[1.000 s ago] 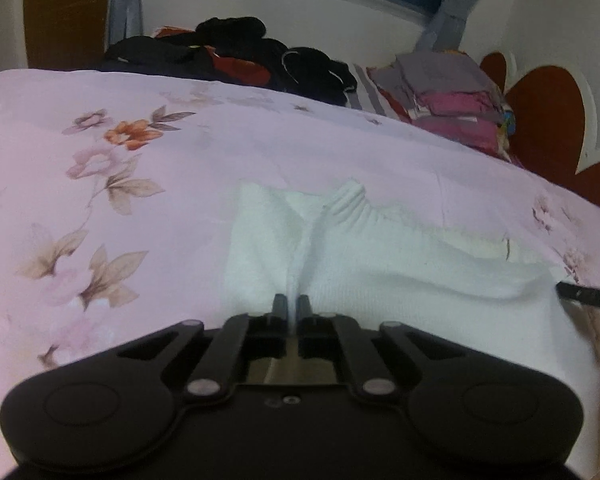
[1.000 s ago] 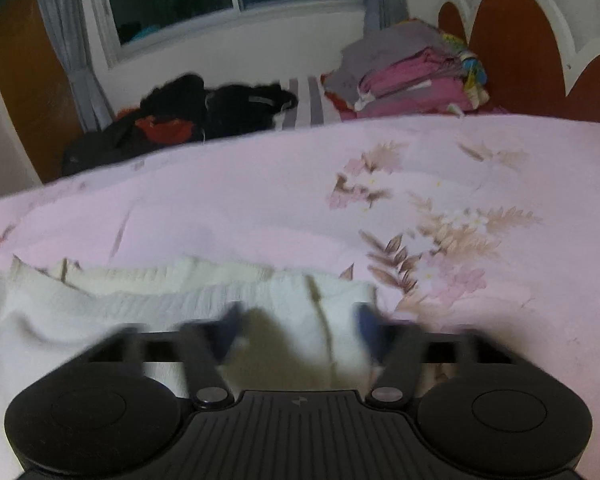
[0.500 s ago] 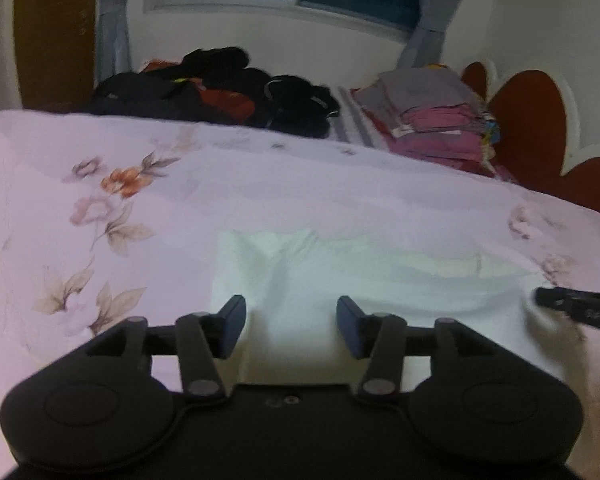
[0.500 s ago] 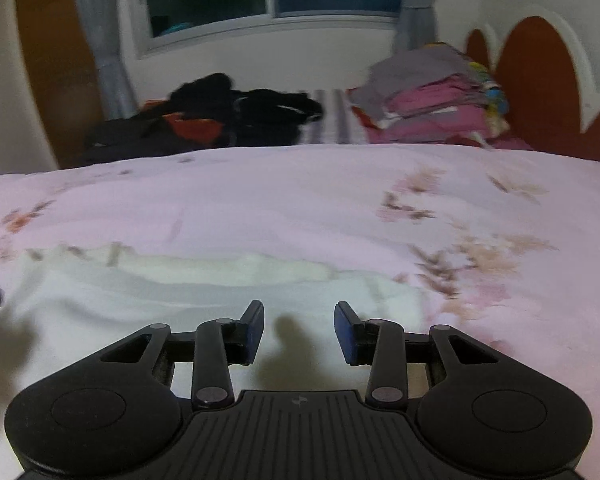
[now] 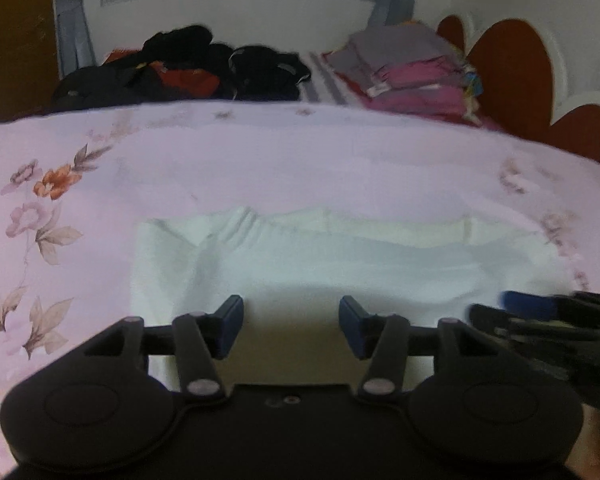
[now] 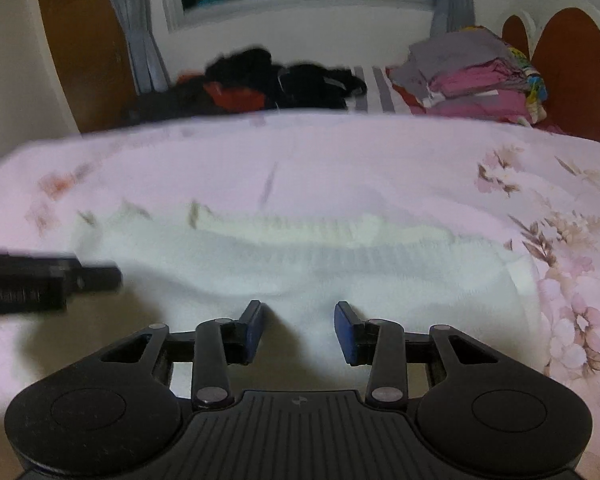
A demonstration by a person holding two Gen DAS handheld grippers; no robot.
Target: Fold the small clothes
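The left gripper (image 5: 291, 322) hangs over the left part of the white cloth (image 5: 340, 256). Its jaws are opening, with nothing pinched between them. The white cloth lies flat across the near side of the pink flowery bed cover (image 5: 260, 160). The right gripper (image 6: 299, 328) hangs over the cloth's right part, its jaws opening too, holding nothing. Dark clothes (image 6: 284, 80) and a folded pile (image 6: 476, 76) sit past the far edge.
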